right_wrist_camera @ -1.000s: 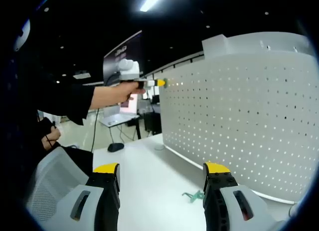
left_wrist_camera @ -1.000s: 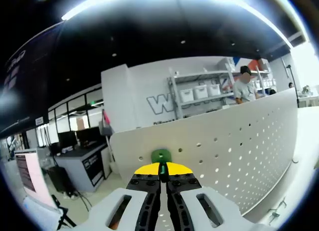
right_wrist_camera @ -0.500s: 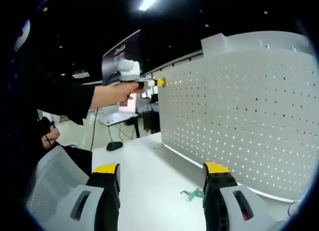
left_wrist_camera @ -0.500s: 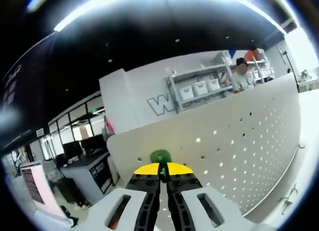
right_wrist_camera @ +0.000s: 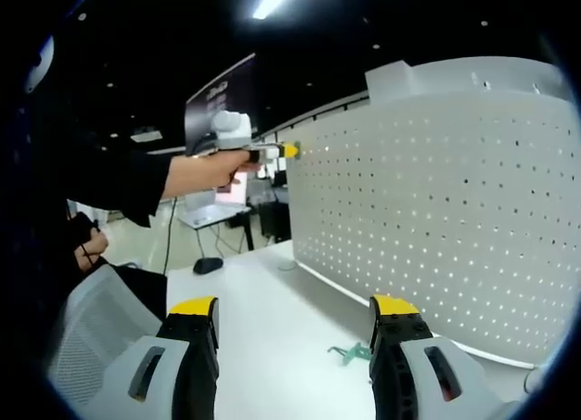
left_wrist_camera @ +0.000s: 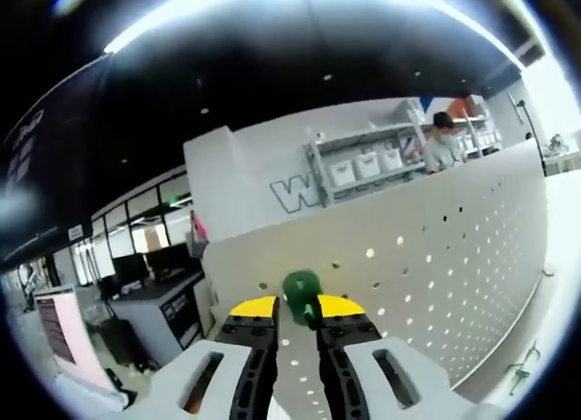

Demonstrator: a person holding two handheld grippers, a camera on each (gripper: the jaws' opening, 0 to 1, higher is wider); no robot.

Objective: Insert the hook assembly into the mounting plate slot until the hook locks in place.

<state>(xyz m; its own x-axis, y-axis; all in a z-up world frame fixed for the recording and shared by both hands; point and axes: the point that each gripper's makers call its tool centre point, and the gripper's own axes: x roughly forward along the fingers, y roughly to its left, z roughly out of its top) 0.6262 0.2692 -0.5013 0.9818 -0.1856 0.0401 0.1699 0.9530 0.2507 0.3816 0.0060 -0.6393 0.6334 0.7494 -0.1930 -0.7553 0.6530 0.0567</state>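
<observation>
White tabletop (right_wrist_camera: 272, 338), bare and flat. Small black oval object, mouse-like (right_wrist_camera: 211, 267), lying near its far edge. Grey mesh-backed chair (right_wrist_camera: 86, 334) beside the table. White metal shelving unit (left_wrist_camera: 363, 166) against a far white wall, carrying several white storage bins (left_wrist_camera: 356, 170). Large outlined lettering (left_wrist_camera: 295, 195) on that wall. One person in a grey top (left_wrist_camera: 445, 146) standing by the shelves. Long ceiling strip light (right_wrist_camera: 275, 0), lit. Dark desks with monitors (left_wrist_camera: 136, 270) along a glazed partition.

hook (left_wrist_camera: 300, 289) against pegboard (left_wrist_camera: 436, 257) | spare hook (right_wrist_camera: 349, 354) on table (right_wrist_camera: 272, 329)
</observation>
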